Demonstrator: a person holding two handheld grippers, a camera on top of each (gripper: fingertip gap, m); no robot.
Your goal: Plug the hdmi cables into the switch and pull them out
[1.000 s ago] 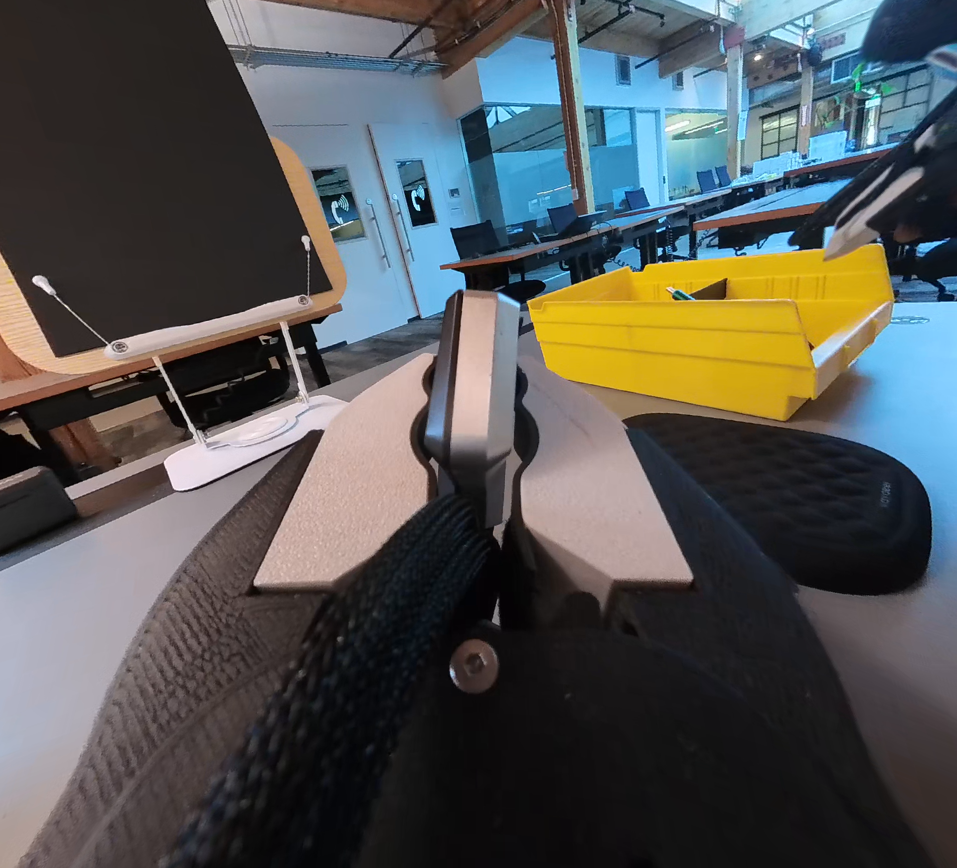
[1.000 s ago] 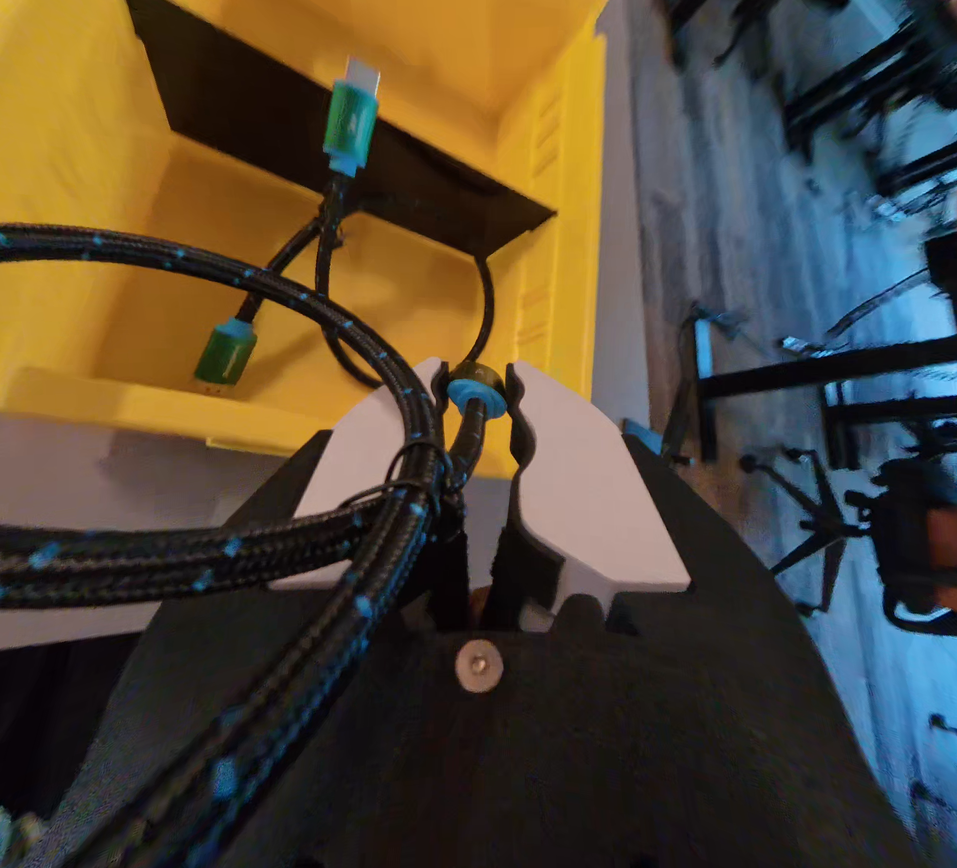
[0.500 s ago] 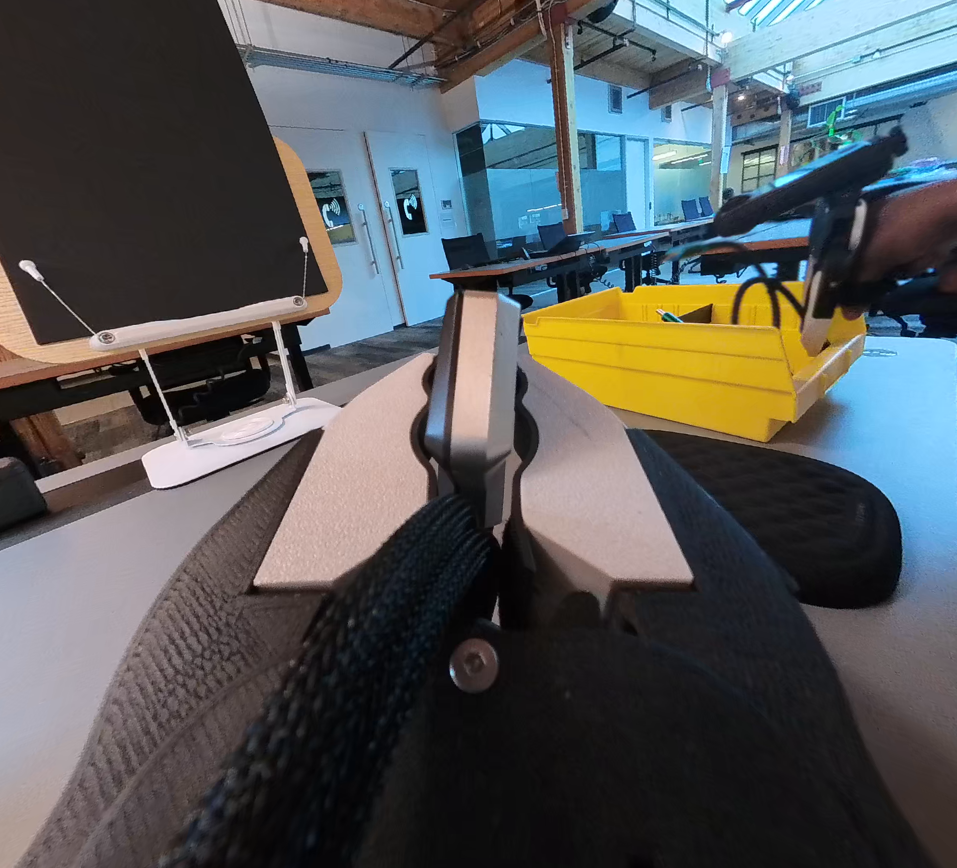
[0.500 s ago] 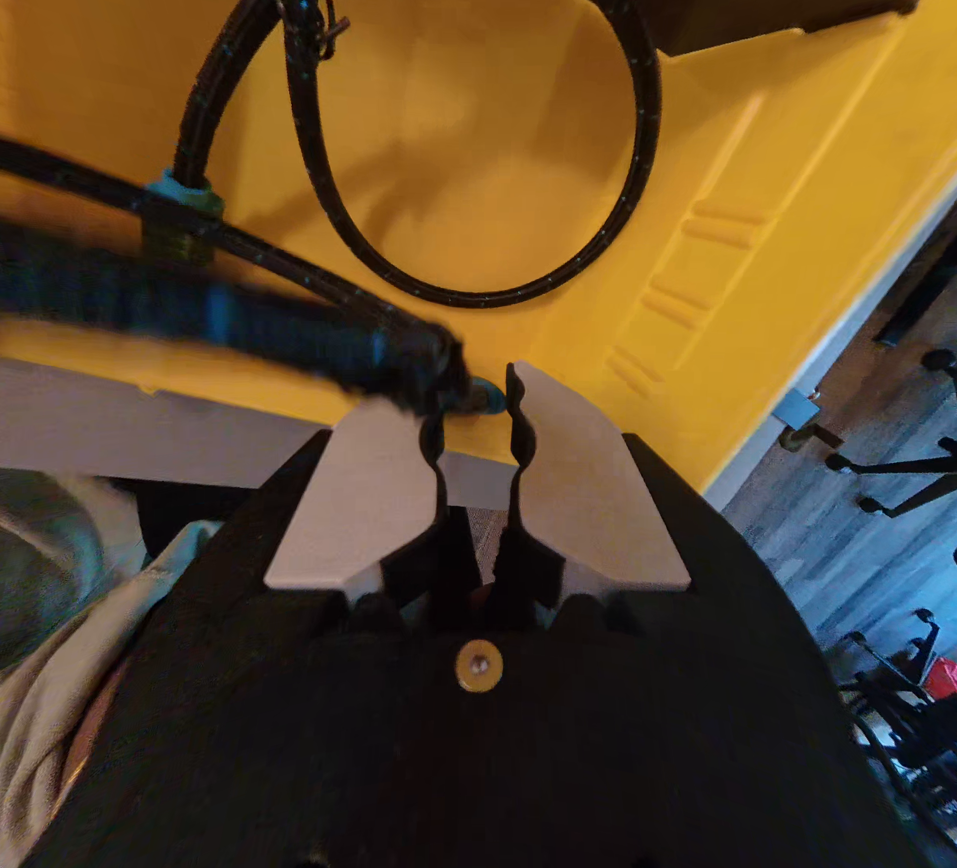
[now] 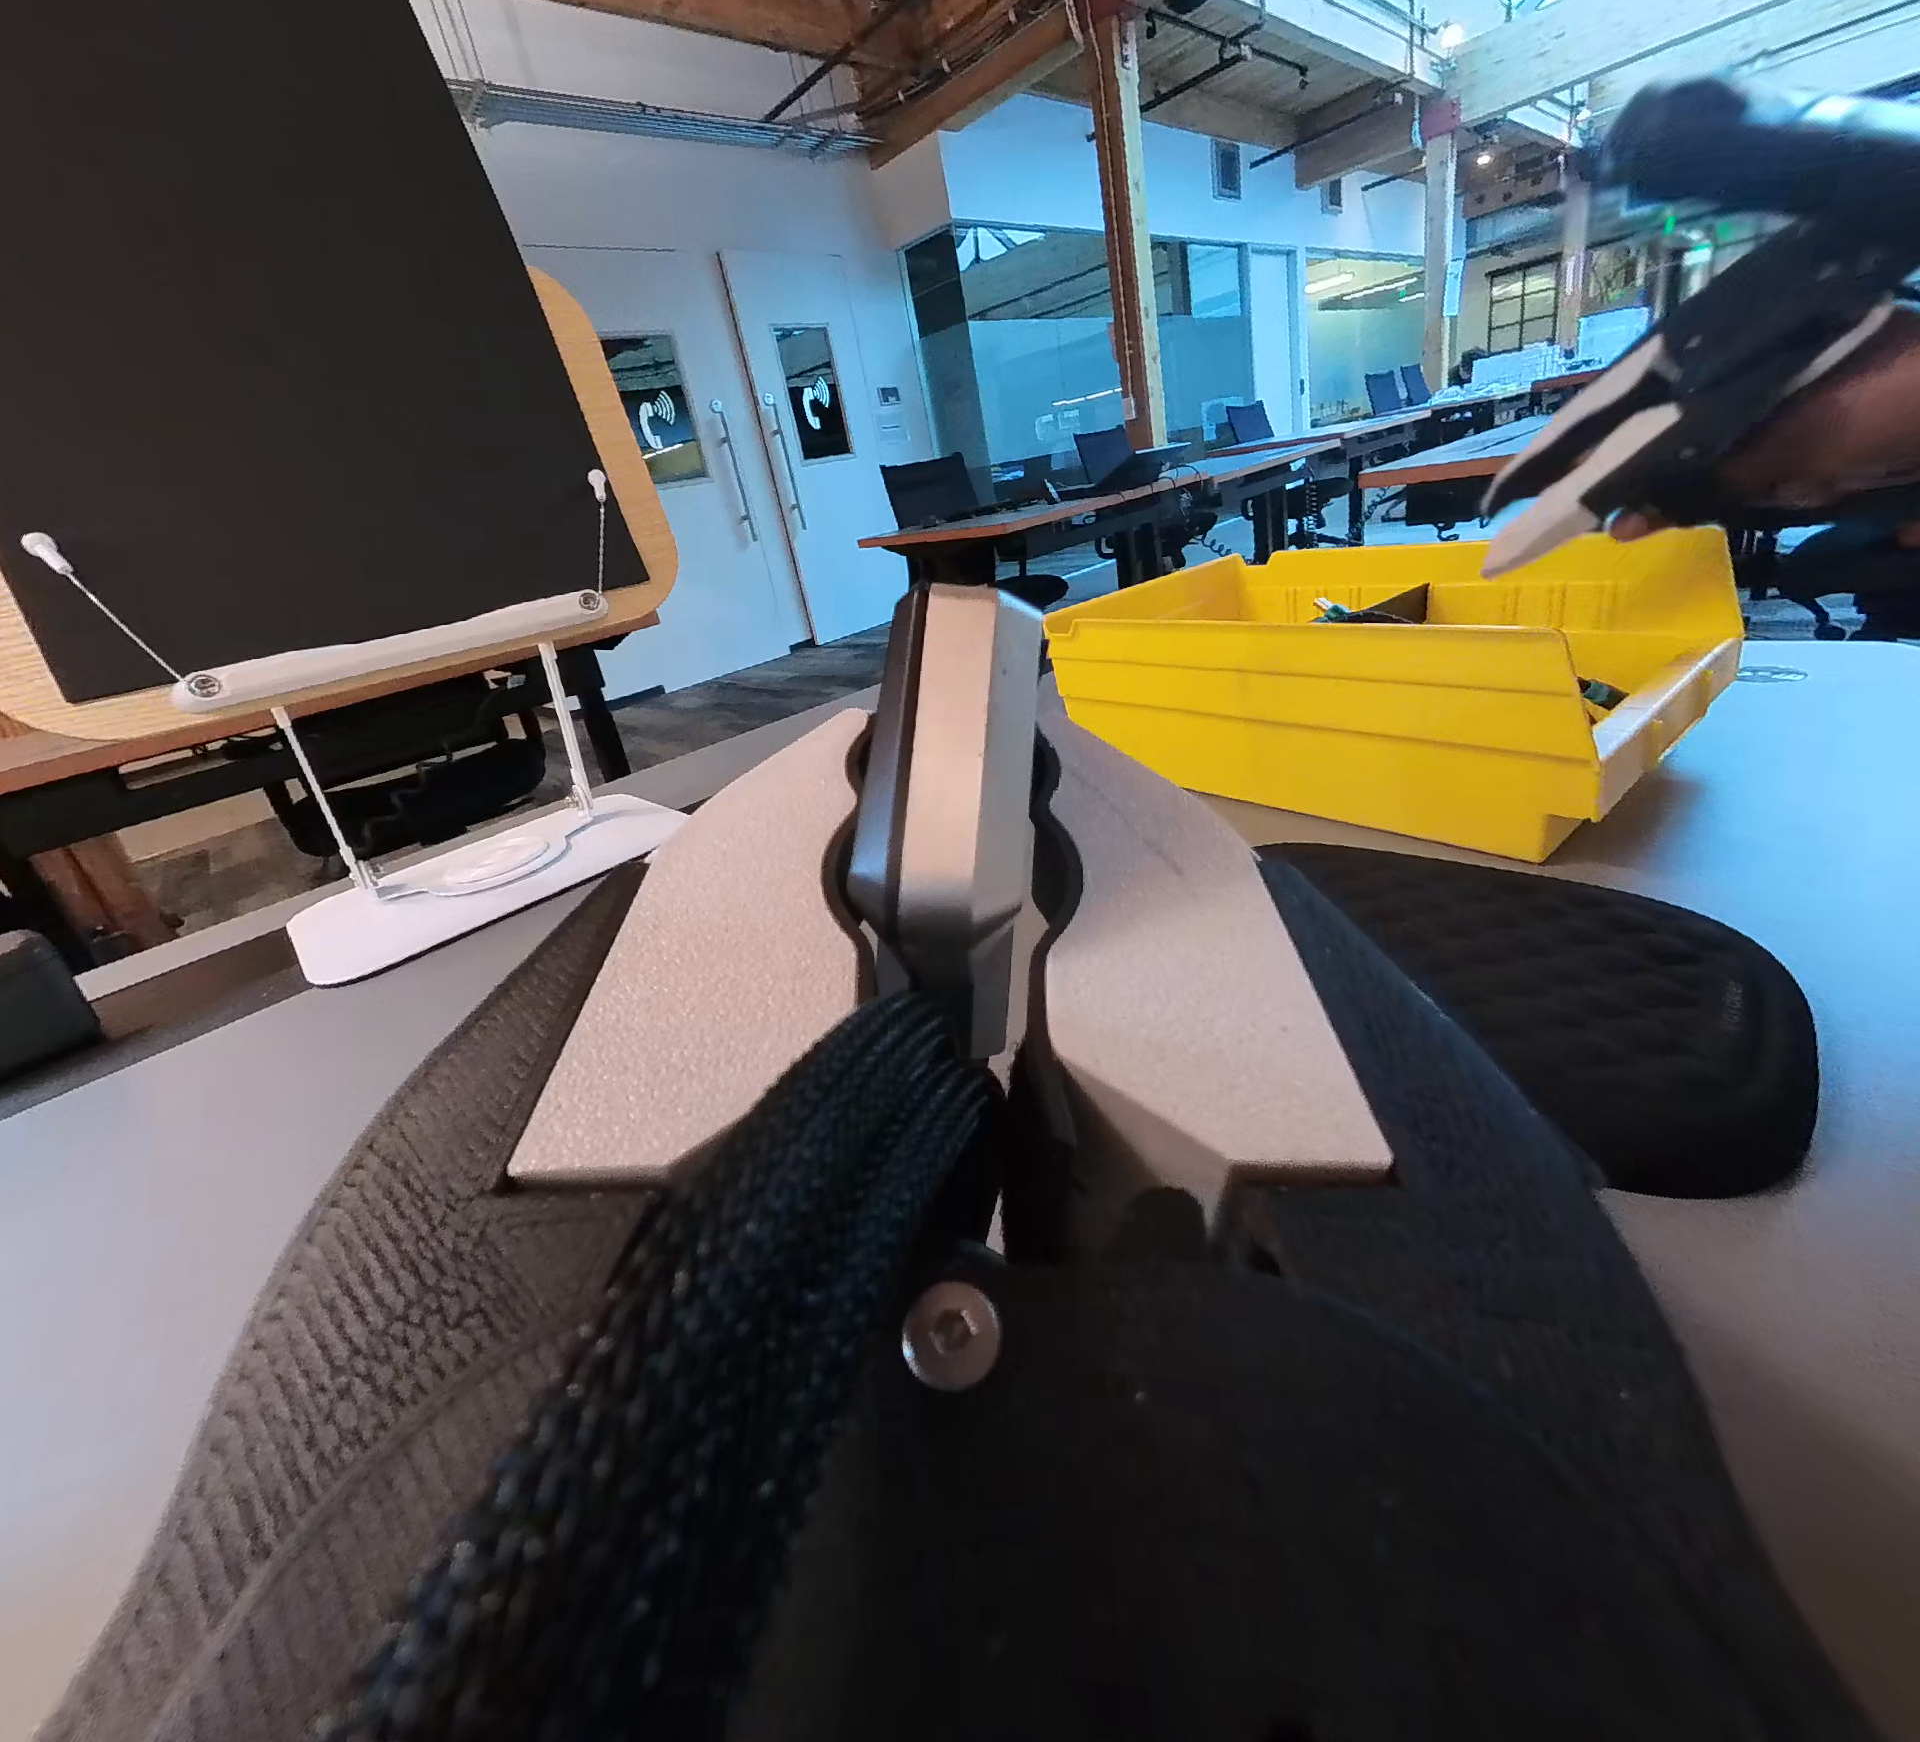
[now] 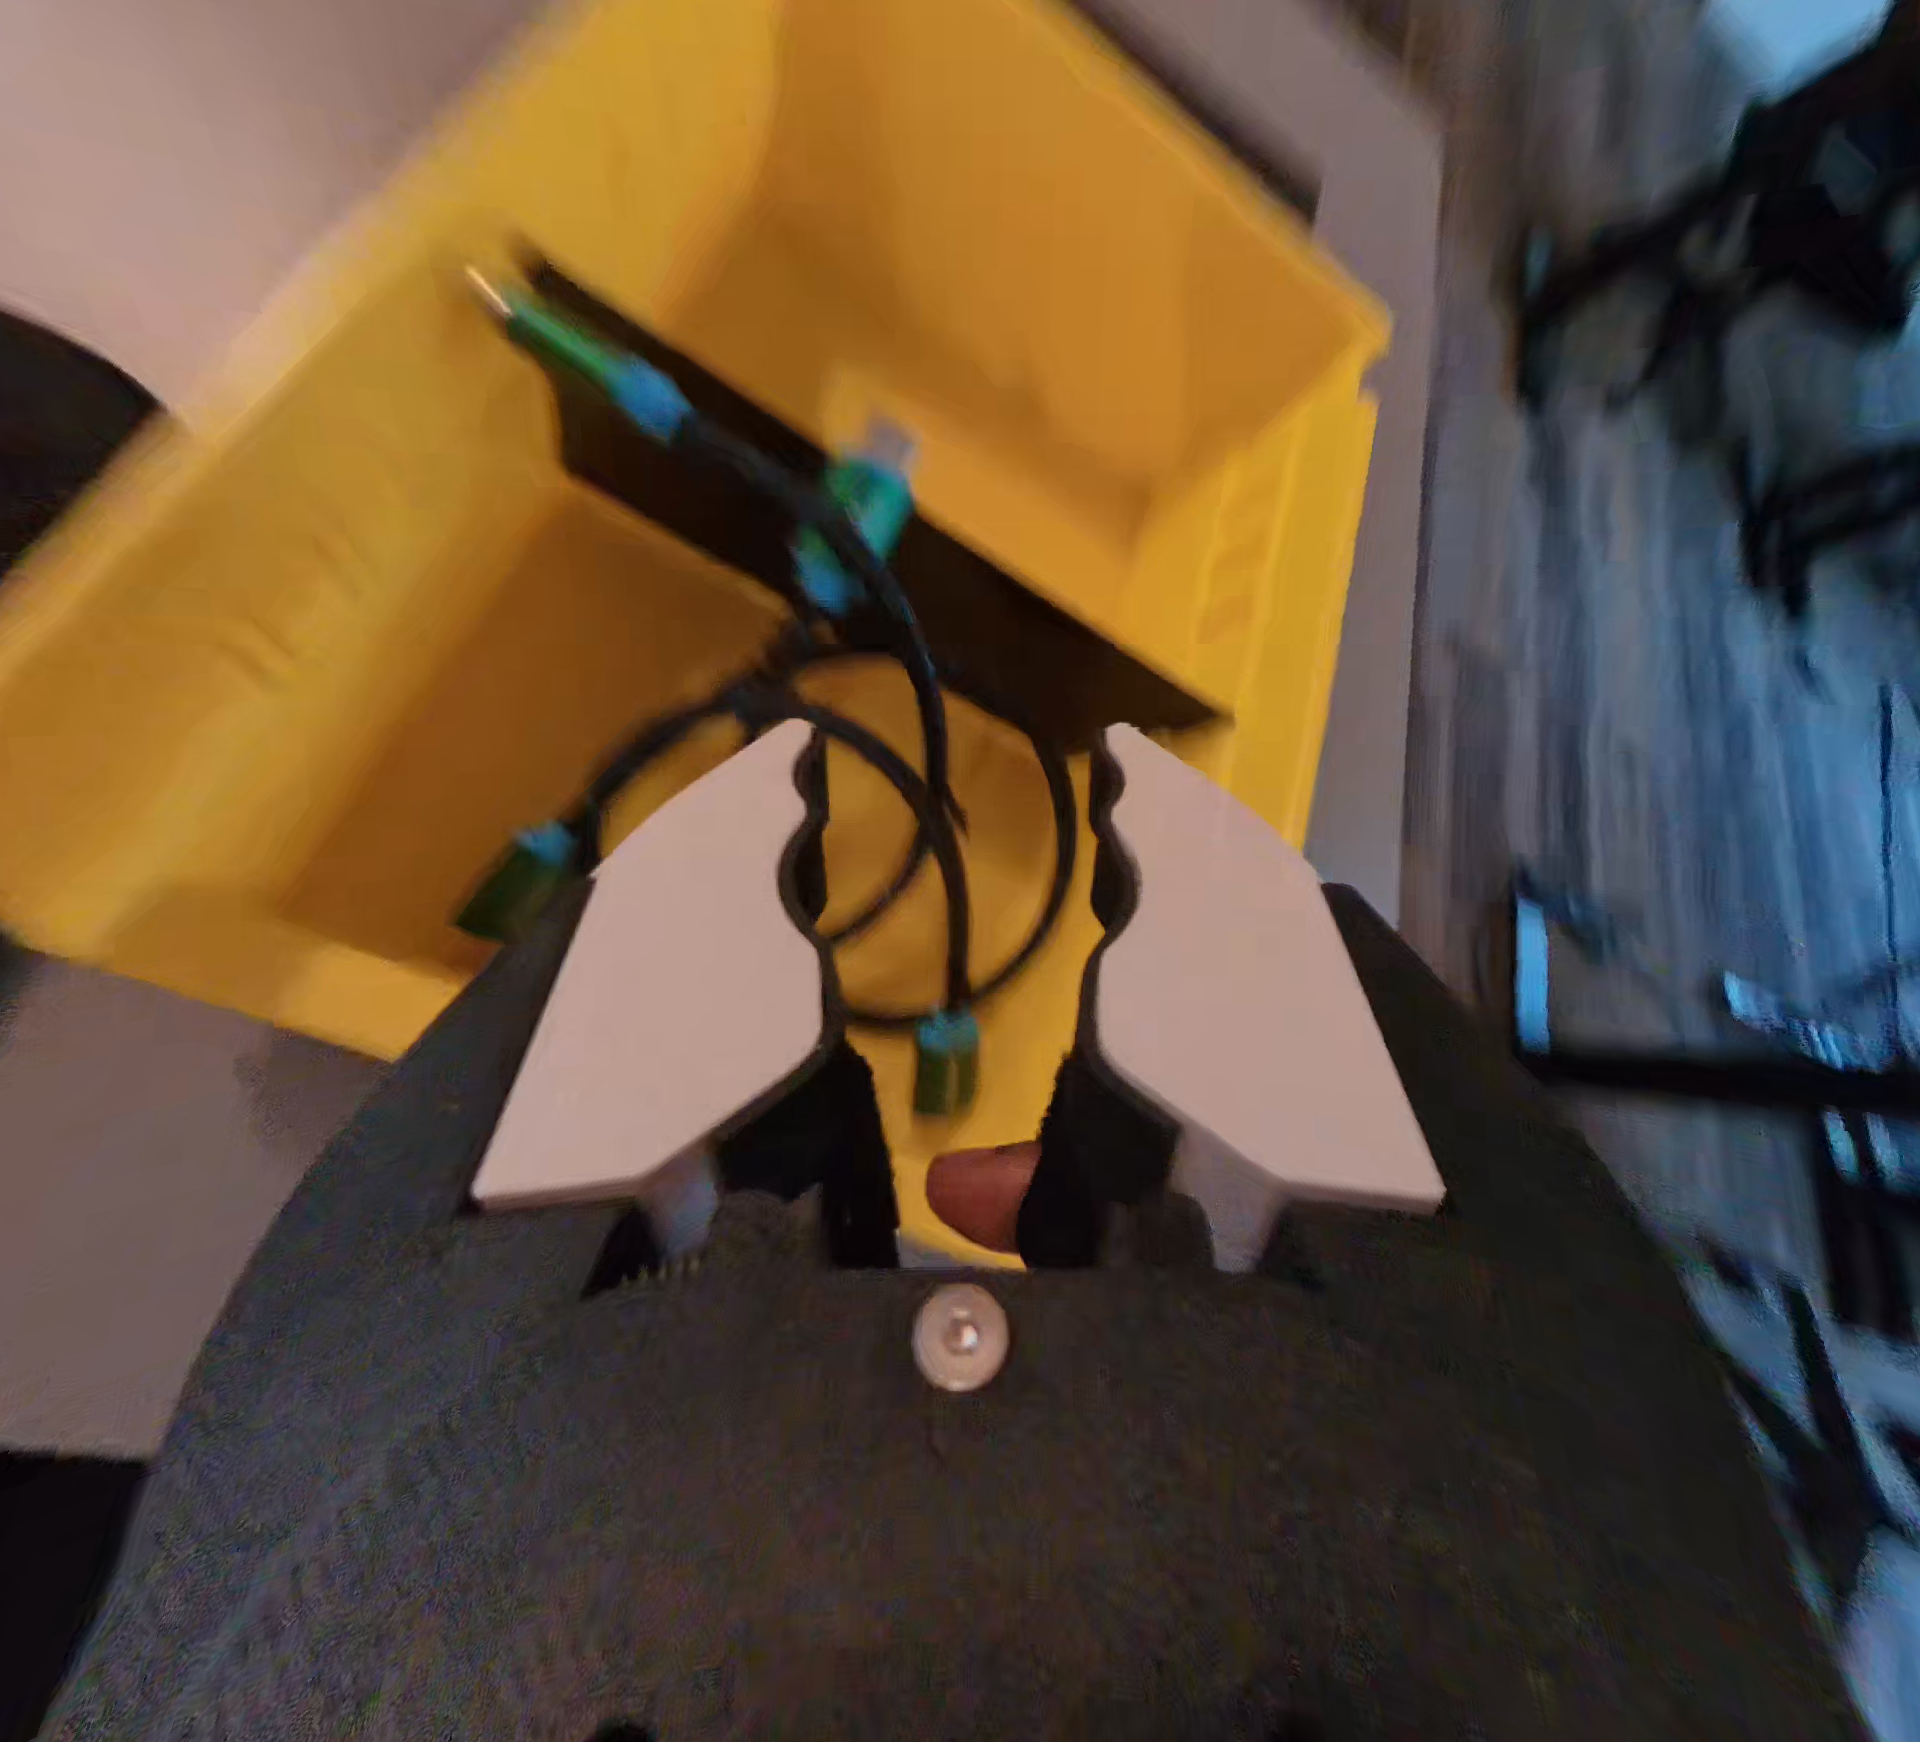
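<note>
My left gripper (image 5: 951, 726) is shut on the grey metal HDMI switch (image 5: 961, 819), held edge-up low over the grey table; its thick black braided cable (image 5: 727, 1329) runs back over the gripper. My right gripper (image 6: 956, 736) is open and empty above the yellow bin (image 6: 312, 653). It also shows in the left wrist view (image 5: 1558, 497), over the bin (image 5: 1299, 695). Thin black HDMI cables with green plugs (image 6: 940, 1064) lie coiled in the bin's near compartment. Two plugs (image 6: 862, 497) rest on the black divider (image 6: 987, 612). The right wrist view is blurred.
A black padded wrist rest (image 5: 1558, 996) lies on the table between my left gripper and the bin. A tilted black board on a wooden stand (image 5: 260, 290) with a white base (image 5: 468, 882) stands at the far left. The table edge runs just past the bin (image 6: 1382, 238).
My right gripper opened, let the cable drop into the bin and pulled up and back. My left gripper still holds the switch and has barely moved.
</note>
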